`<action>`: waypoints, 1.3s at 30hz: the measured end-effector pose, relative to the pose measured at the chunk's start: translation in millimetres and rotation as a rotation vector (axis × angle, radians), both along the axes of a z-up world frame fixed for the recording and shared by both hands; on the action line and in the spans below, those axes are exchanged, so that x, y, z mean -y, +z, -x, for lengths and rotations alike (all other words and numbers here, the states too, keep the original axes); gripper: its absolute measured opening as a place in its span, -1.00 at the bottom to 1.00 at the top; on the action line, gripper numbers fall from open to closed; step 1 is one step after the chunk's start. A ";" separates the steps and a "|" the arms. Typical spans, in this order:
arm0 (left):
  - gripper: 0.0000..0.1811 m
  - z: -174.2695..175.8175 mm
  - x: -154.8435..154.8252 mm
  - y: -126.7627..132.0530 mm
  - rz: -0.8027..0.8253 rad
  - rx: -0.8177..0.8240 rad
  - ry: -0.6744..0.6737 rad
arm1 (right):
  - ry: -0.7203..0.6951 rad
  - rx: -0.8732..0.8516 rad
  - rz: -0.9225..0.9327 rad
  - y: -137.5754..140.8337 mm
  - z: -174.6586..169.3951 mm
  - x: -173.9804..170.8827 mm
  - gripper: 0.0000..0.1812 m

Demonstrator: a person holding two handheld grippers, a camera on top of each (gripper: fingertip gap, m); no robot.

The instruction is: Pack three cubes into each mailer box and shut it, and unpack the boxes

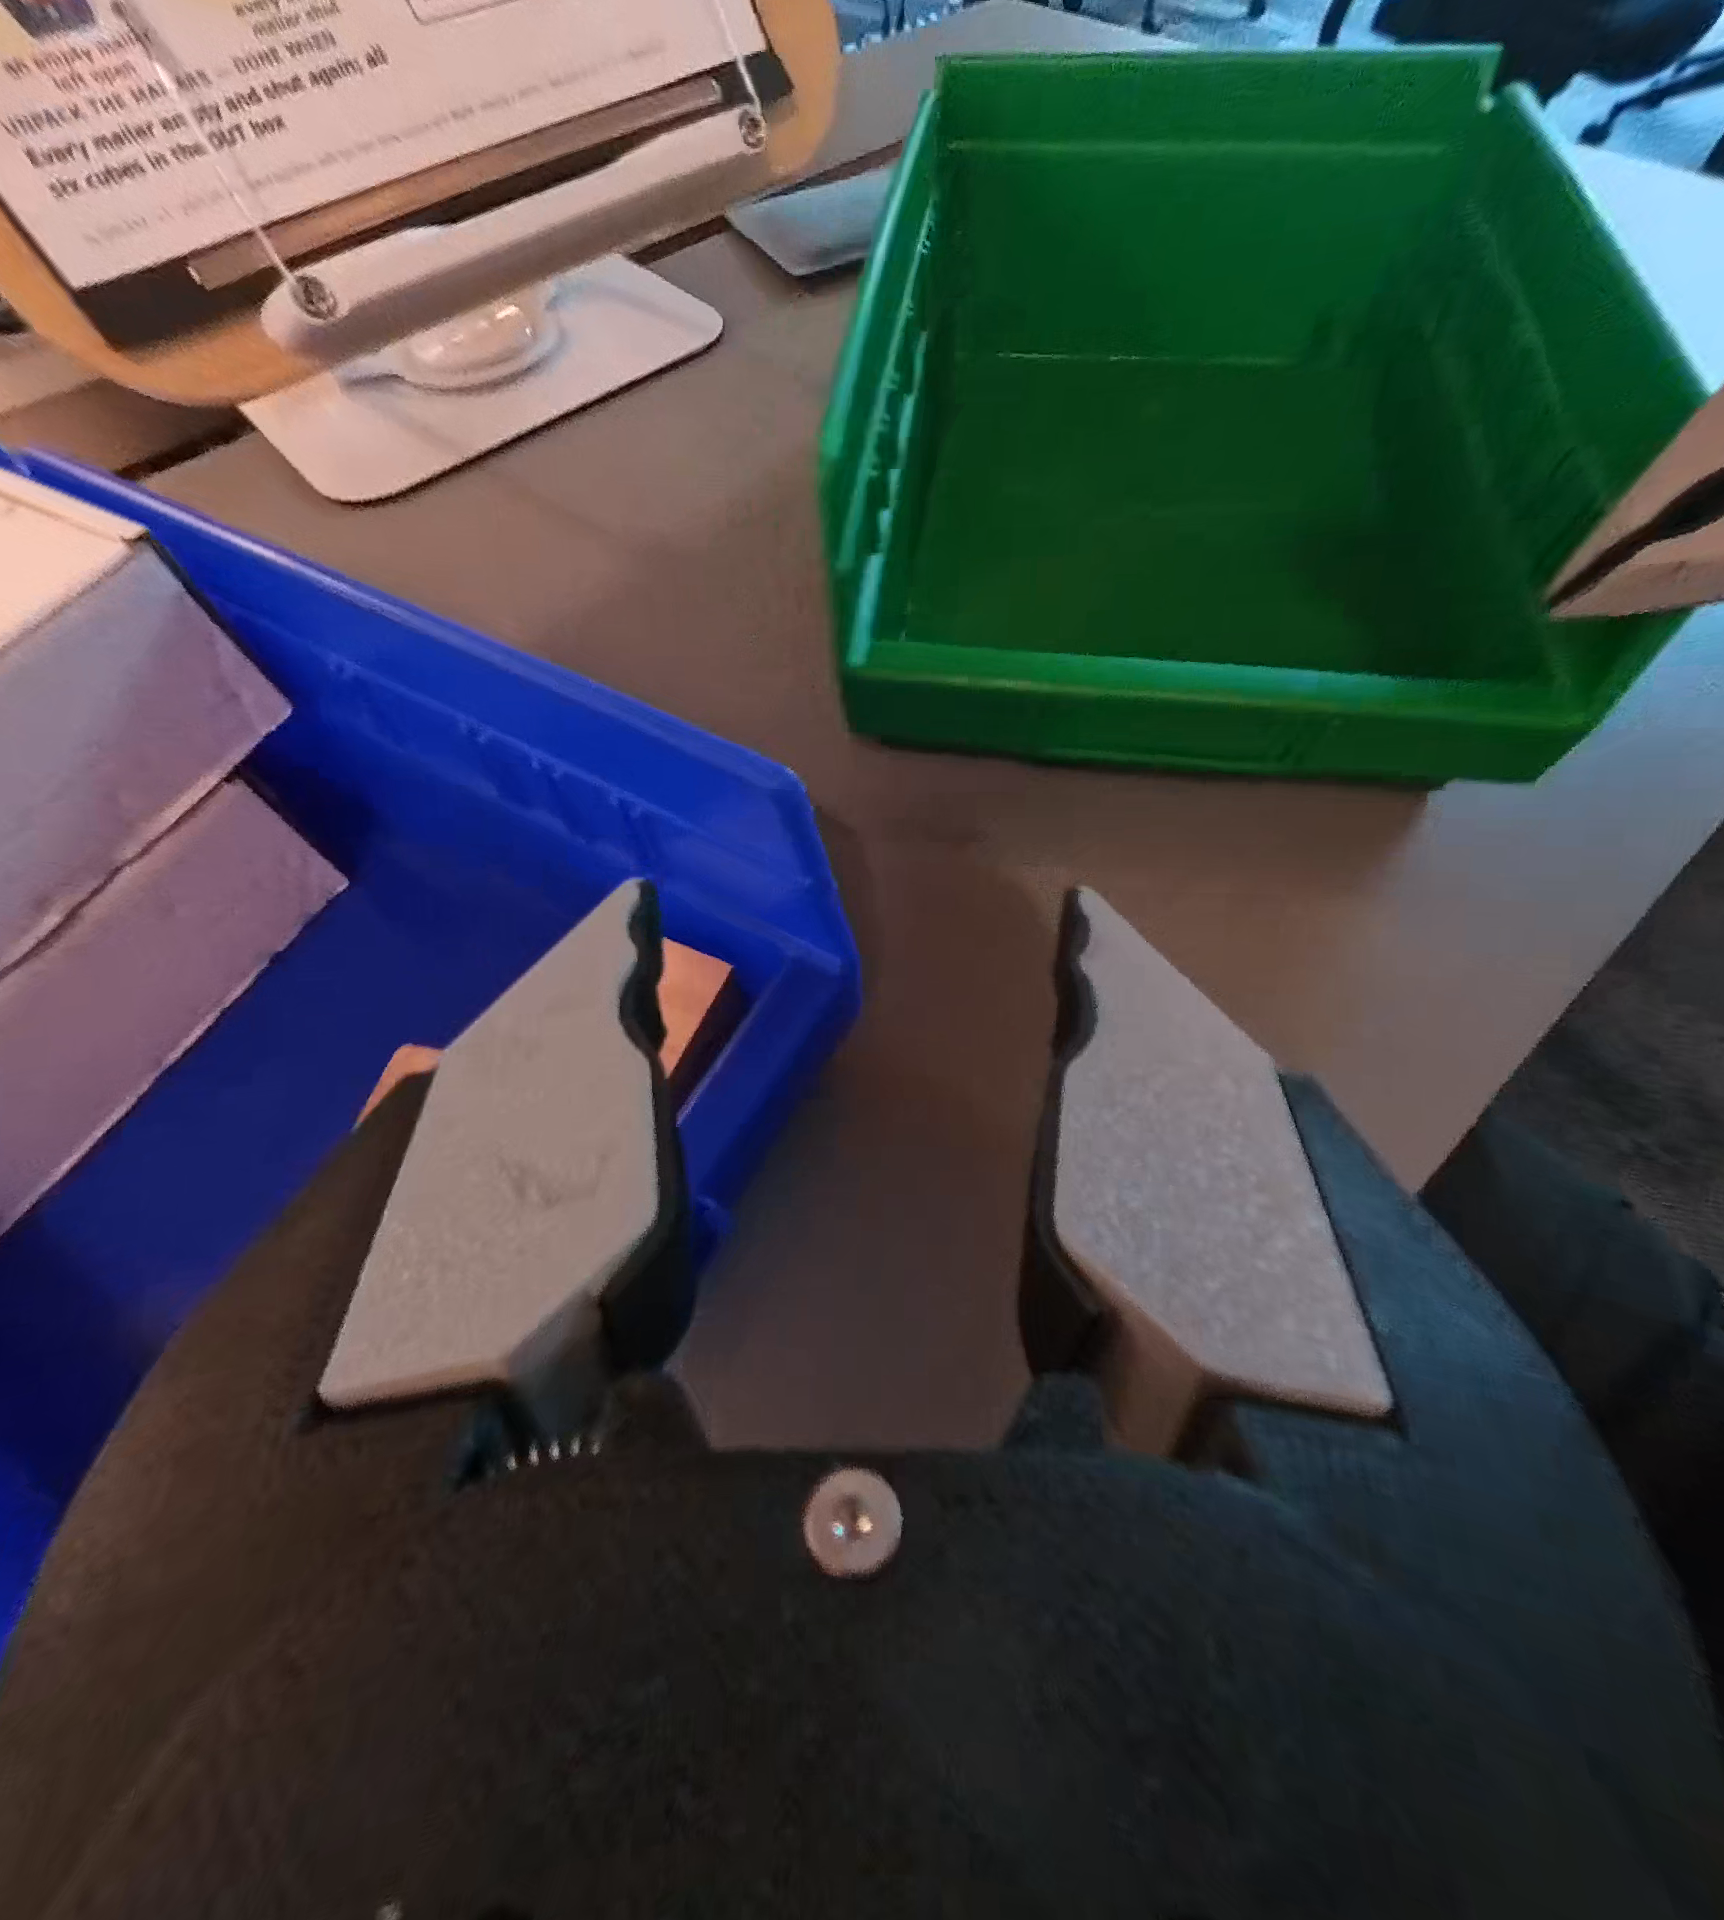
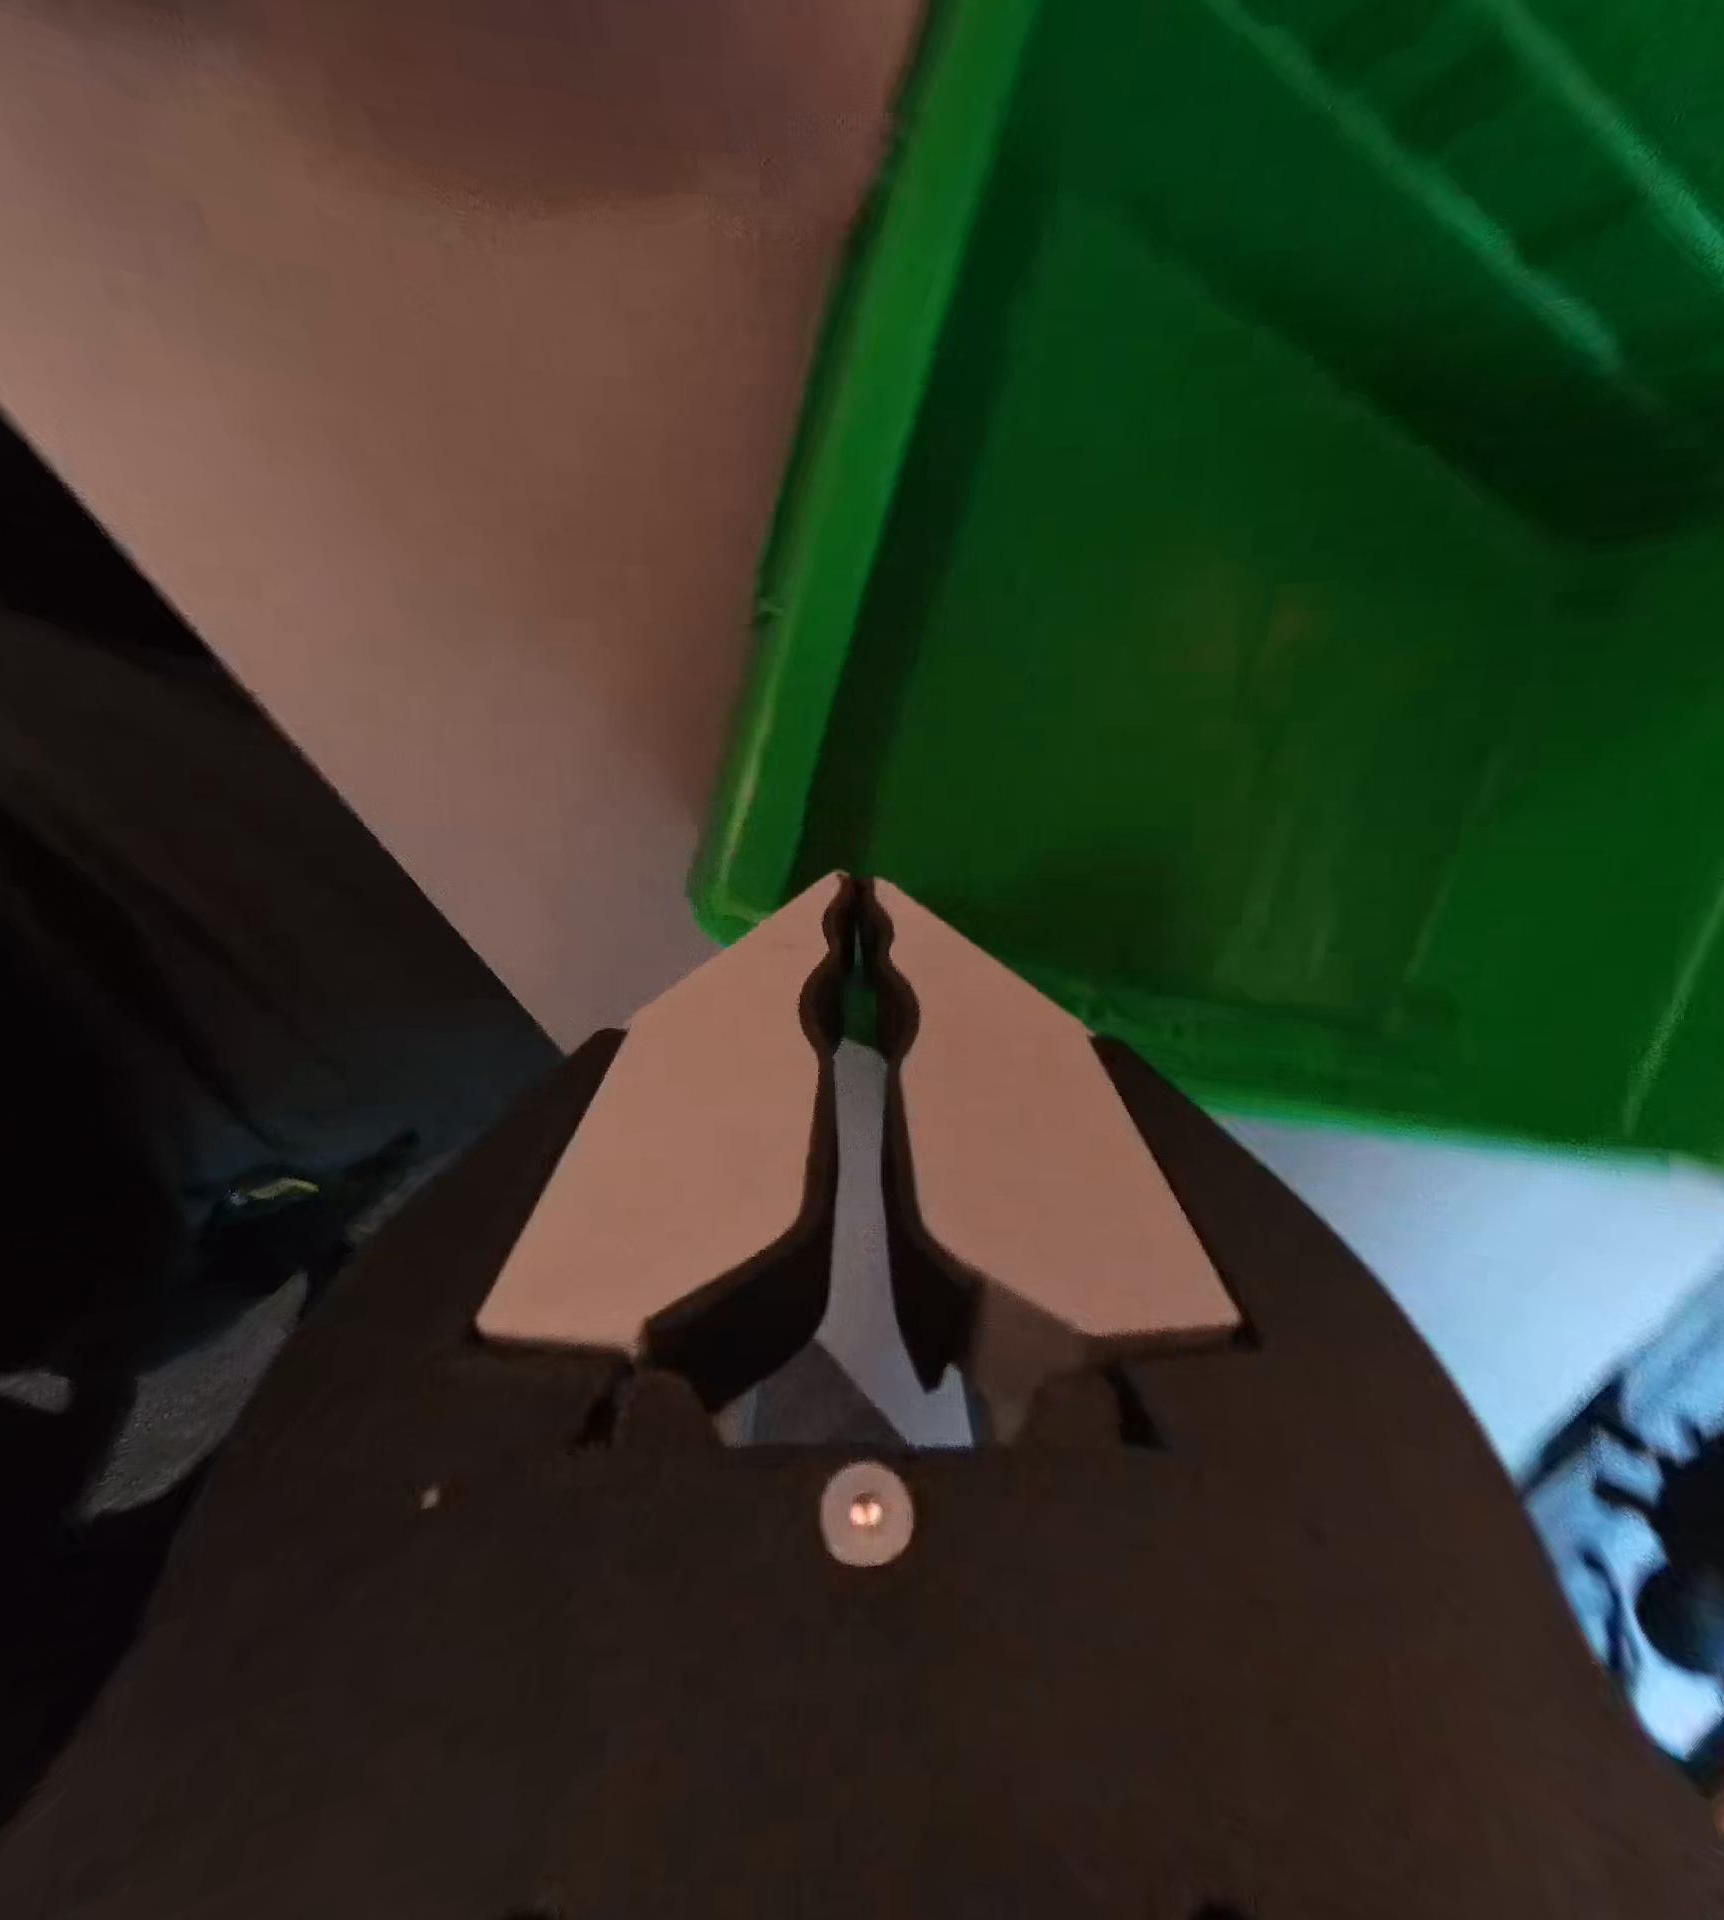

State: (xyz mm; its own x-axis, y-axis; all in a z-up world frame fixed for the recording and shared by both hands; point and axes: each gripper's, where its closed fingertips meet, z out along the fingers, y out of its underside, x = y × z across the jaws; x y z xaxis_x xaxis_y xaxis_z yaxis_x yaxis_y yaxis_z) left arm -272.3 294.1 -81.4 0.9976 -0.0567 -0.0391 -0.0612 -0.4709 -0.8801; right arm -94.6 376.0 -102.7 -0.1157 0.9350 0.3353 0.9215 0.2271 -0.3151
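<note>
My left gripper (image 1: 858, 904) is open and empty above the near right corner of a blue bin (image 1: 567, 748). White mailer boxes (image 1: 58, 748) lie stacked and shut in the blue bin at the left. A wooden cube (image 1: 697, 987) shows in the bin behind my left finger. A green bin (image 1: 1242, 416) stands empty at the back right. My right gripper (image 2: 856, 883) is shut with nothing between its tips, at the green bin's near corner (image 2: 733, 904); it also shows at the right edge of the left wrist view (image 1: 1564, 603).
A white stand (image 1: 484, 374) with a printed instruction sheet stands at the back left. The brown table (image 1: 733, 582) ends at the right, with dark floor beyond. A person's dark sleeve (image 1: 1606, 1351) is beside my left gripper. The right gripper is farther from the wooden cube (image 1: 697, 987), some 25 cm, than the left, some 4 cm.
</note>
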 end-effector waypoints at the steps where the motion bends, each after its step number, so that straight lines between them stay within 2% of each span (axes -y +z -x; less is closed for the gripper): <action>1: -0.16 4.0 1.2 1.1 -0.002 0.014 0.008 | -0.051 0.026 -0.036 0.1 -15.0 -14.9 -1.00; 5: -0.16 24.5 9.9 6.2 -0.001 0.018 0.058 | -0.289 0.086 -0.162 3.5 -75.2 -79.1 -0.91; 7: -0.18 20.1 11.1 14.7 -0.040 0.076 0.037 | -0.390 0.034 -0.133 8.7 -84.9 -94.8 -0.83; 8: -0.18 12.3 10.4 19.5 -0.066 0.110 0.004 | -0.393 -0.015 -0.099 12.7 -80.4 -94.0 -0.80; 11: -0.17 -7.5 3.2 27.1 -0.129 0.159 -0.050 | -0.281 -0.231 -0.064 38.9 -41.1 -79.3 -0.77; 13: -0.11 -12.3 -4.4 20.8 -0.120 0.141 -0.036 | -0.184 -0.418 0.013 60.3 -2.5 -57.9 -0.72; 15: -0.07 -13.5 -12.5 8.6 -0.088 0.103 -0.006 | -0.138 -0.559 0.152 73.4 31.6 -35.4 -0.42; 17: -0.07 -14.8 -20.3 -4.8 -0.055 0.059 0.020 | -0.183 -0.638 0.237 74.3 57.3 -29.8 -0.07; 18: -0.06 -14.3 -24.1 -9.8 -0.050 0.034 0.037 | -0.228 -0.663 0.237 71.4 67.5 -34.1 0.00; 20: -0.05 -9.4 -30.2 -14.9 -0.053 -0.034 0.081 | -0.293 -0.656 0.172 57.9 80.5 -46.2 -0.04; 22: -0.15 -1.7 -32.2 -18.8 -0.041 -0.125 0.111 | -0.337 -0.577 0.080 37.1 83.6 -59.0 -0.07; 25: -0.63 18.6 -25.6 -23.2 -0.014 -0.176 0.166 | -0.363 -0.517 0.085 13.8 85.9 -67.7 -0.08; 27: -0.60 24.5 -20.8 -23.9 -0.010 -0.086 0.142 | -0.349 -0.531 0.166 10.6 86.8 -65.9 -0.04; 29: -0.58 29.5 -14.5 -24.7 0.014 0.012 0.106 | -0.319 -0.507 0.240 7.4 81.4 -62.0 -0.09; 31: -0.72 36.0 -5.2 -25.6 0.055 0.052 0.078 | -0.300 -0.469 0.276 5.2 70.5 -62.3 -0.06; 35: -0.78 69.2 25.4 -27.3 0.161 0.031 0.105 | -0.324 -0.395 0.271 4.2 36.4 -75.6 -0.11; 39: -0.61 98.5 49.9 -10.9 0.124 0.057 0.184 | -0.390 -0.455 0.206 20.9 16.2 -96.1 -0.31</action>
State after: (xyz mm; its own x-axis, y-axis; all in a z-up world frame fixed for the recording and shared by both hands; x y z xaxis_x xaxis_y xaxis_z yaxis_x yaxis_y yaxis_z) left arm -370.8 244.1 -92.4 0.9919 0.1260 0.0138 0.0843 -0.5742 -0.8144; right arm -110.8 472.1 -81.7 0.3583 0.9302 0.0791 0.6879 -0.2058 -0.6961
